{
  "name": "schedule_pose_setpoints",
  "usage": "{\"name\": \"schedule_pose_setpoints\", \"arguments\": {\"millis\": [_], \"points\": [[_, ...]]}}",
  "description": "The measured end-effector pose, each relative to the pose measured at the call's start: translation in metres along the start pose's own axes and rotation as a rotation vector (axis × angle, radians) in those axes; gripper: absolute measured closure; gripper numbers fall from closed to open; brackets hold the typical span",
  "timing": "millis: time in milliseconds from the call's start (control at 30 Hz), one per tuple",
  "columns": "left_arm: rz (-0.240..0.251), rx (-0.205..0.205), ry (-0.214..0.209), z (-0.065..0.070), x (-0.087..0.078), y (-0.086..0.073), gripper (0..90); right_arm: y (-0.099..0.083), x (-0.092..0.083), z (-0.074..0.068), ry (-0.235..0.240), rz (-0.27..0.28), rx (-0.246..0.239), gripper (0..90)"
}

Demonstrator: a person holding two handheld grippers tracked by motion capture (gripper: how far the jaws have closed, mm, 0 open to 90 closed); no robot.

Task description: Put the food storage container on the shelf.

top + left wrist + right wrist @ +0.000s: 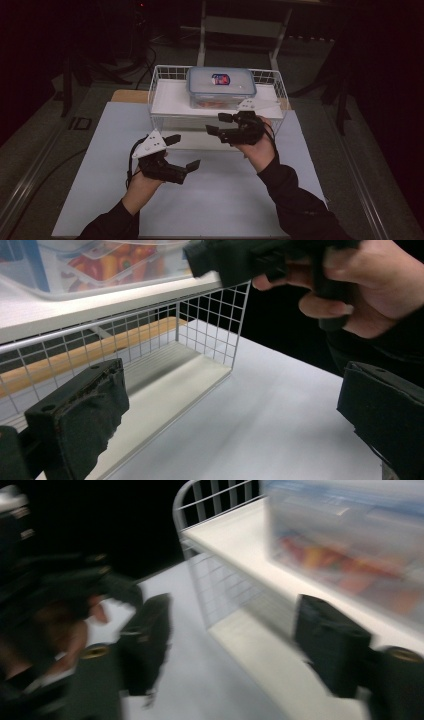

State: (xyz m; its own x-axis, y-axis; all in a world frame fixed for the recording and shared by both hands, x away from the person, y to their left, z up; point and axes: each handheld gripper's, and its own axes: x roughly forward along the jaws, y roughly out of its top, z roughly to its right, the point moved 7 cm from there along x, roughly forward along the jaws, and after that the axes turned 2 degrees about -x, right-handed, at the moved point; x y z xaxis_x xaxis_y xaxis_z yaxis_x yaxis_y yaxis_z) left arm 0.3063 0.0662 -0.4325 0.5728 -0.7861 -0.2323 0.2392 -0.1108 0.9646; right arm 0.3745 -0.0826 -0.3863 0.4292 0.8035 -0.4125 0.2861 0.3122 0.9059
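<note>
High view: both grippers, left (182, 151) and right (219, 123), gape wide and empty before the rack (160, 107); next likely reaching for the box (220, 86).

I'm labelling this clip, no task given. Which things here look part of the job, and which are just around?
Likely in play: box of food on the rack; left tongs and right tongs, both open, empty.

Just around: white mat; frame legs and cables behind.
</note>
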Motion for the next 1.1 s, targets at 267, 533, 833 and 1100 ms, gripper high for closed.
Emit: {"name": "schedule_pose_setpoints", "arguments": {"millis": [267, 533, 833, 1100], "points": [[-0.019, 0.048, 0.013, 0.007, -0.005, -0.01, 0.0, -0.033, -0.016, -0.017, 0.06, 0.035, -0.019, 14.4], [-0.041, 0.031, -0.005, 0.012, -0.007, -0.032, 0.0, -0.086, -0.028, -0.017, 0.044, 0.004, -0.034, 14.1], [-0.092, 0.004, -0.028, 0.009, -0.006, -0.064, 0.0, -0.13, -0.048, -0.011, 0.0, 0.02, -0.046, 13.9], [-0.139, 0.026, -0.043, 0.012, -0.004, -0.09, 0.0, -0.166, -0.062, -0.001, -0.044, 0.002, -0.045, 14.2]]}}
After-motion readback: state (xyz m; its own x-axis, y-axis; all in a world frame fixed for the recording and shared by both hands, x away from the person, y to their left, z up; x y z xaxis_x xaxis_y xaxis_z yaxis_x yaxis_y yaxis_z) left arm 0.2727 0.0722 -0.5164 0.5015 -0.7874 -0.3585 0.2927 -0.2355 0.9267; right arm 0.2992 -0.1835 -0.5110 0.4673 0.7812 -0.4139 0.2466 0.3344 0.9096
